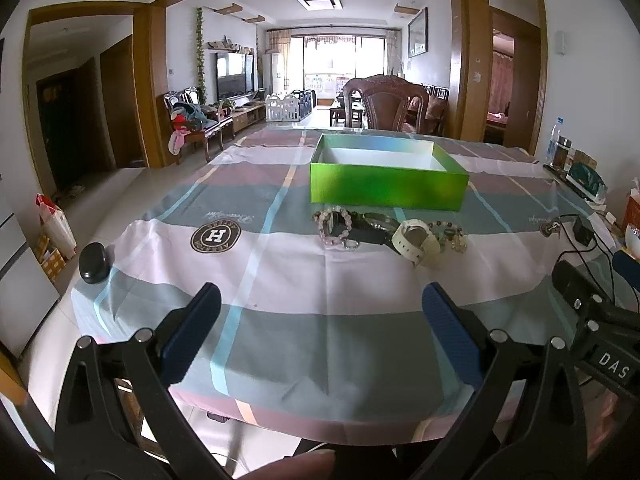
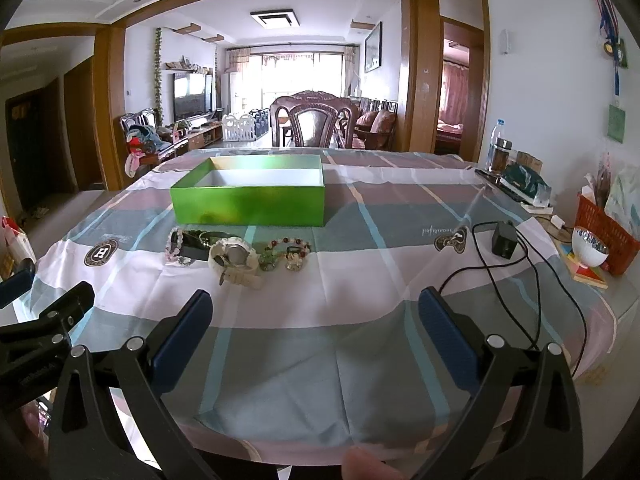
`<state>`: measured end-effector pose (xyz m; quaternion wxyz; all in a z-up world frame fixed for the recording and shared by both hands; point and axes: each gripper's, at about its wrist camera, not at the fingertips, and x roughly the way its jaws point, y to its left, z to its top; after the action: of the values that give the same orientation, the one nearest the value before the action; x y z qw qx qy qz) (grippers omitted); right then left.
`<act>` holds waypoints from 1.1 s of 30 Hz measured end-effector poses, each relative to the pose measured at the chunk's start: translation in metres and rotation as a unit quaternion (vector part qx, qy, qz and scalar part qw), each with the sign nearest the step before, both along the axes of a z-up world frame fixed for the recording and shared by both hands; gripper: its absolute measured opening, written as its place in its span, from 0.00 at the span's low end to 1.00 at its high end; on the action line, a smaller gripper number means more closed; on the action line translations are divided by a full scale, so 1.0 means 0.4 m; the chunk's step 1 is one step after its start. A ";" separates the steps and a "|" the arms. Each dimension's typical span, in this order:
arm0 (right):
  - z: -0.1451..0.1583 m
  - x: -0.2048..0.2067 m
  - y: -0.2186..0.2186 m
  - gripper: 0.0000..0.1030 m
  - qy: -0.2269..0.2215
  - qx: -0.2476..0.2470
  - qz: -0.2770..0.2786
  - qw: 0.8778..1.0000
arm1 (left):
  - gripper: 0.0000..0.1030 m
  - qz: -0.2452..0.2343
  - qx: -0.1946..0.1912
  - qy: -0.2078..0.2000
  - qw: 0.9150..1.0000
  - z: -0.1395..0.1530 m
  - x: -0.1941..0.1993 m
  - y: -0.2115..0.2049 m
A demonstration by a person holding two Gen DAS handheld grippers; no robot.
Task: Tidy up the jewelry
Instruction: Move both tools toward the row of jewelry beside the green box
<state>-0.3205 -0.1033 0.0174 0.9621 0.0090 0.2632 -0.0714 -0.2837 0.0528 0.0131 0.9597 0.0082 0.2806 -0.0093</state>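
Note:
An open green box (image 1: 388, 186) (image 2: 248, 202) with a white inside stands on the table. In front of it lies a row of jewelry: a pink bead bracelet (image 1: 334, 226) (image 2: 176, 246), a black watch (image 1: 370, 228) (image 2: 200, 245), a white watch (image 1: 416, 238) (image 2: 234, 260), and a red-and-clear bead bracelet (image 1: 450, 234) (image 2: 290, 252). My left gripper (image 1: 320, 300) is open and empty, near the table's front edge, well short of the jewelry. My right gripper (image 2: 316, 304) is open and empty, to the right of the row.
A plaid tablecloth (image 1: 280, 272) covers the table. A black case (image 1: 94, 262) lies at the left edge. A black adapter with cable (image 2: 504, 242), a white bowl (image 2: 588, 248), a red basket (image 2: 608, 232) and bottles (image 2: 500, 152) sit at the right. A wooden chair (image 2: 314, 118) stands behind.

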 end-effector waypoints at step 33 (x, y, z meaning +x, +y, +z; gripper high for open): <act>-0.049 0.057 -0.007 0.97 0.000 -0.002 0.049 0.999 | 0.97 -0.029 -0.018 0.036 0.999 -0.060 0.081 -0.005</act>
<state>-0.2977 -0.1062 -0.0021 0.9643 -0.0062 0.2634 -0.0247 -0.2514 0.0507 -0.0110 0.9484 -0.0011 0.3143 -0.0429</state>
